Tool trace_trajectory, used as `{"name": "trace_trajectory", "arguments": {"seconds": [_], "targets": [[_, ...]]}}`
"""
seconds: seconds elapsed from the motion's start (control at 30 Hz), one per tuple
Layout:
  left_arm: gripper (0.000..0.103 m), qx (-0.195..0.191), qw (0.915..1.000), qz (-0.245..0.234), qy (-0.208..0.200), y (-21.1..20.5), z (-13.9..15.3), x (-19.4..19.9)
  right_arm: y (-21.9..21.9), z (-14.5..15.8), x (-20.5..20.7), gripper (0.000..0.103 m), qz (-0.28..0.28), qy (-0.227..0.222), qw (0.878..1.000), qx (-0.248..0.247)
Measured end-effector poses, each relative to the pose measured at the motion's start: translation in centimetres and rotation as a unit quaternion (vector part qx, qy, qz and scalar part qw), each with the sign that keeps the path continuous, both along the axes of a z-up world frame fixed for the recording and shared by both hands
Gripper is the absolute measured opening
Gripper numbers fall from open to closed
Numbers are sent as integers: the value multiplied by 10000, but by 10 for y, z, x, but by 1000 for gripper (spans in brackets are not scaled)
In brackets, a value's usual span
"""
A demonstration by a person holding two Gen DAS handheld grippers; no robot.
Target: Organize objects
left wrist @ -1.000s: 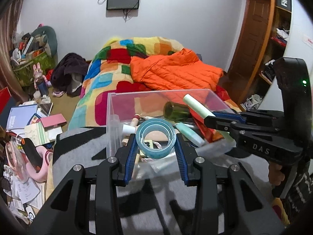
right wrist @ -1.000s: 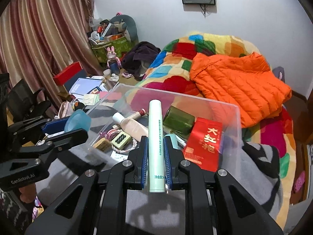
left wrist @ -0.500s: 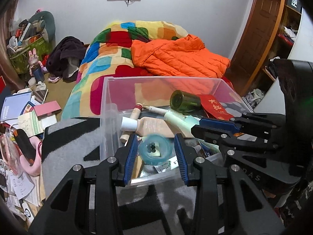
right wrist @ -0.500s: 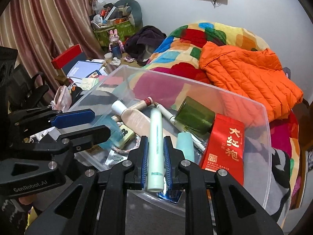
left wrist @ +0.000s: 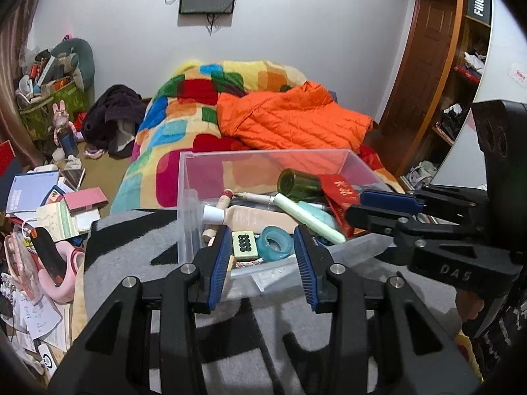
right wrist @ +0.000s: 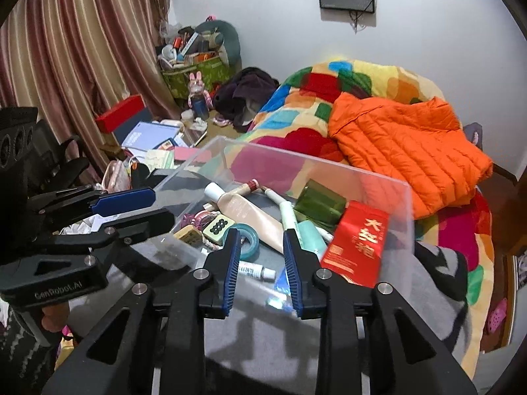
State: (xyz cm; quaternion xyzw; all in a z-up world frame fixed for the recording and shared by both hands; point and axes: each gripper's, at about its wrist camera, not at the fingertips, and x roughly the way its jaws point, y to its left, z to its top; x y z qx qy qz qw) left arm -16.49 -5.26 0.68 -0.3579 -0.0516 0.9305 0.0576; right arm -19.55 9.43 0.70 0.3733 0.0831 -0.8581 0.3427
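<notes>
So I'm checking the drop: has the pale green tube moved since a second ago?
Yes. The pale green tube left the right gripper's opening jaws and now lies in the clear bin.

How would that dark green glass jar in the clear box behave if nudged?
The green jar lies on its side atop other items, so it would probably roll. It looks like thick glass: likely heavy, slippery and breakable against the clear box wall.

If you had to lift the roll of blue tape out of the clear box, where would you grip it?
I would probably come from above and pinch the upper rim of the roll of blue tape. It leans tilted, hole showing, on the beige tube beside the mahjong tile, so one finger fits the hole and one goes outside.
</notes>
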Motion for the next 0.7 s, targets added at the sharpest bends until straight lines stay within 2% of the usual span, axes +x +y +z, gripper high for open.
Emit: {"name": "trace_trajectory", "arguments": {"seconds": [0.07, 0.27, 0.43, 0.5, 0.7], "targets": [[46, -11, 10000, 3, 98, 2, 4, 6, 8, 5, 6, 40, -54, 63, 9999, -80], [68, -89, 9990, 33, 436, 11, 14, 30, 32, 18, 28, 66, -275, 349, 9987, -269], [93, -274, 9974, 96, 663, 23, 14, 48, 47, 19, 47, 78, -407, 564, 9970, -343], [97, -359, 9968, 117, 700, 28, 12, 53, 51, 18, 53, 84, -429, 591, 9965, -406], [98, -392, 9970, 52, 673, 39, 1, 64, 55, 10, 69, 86, -576, 805, 9947, -295]]}}
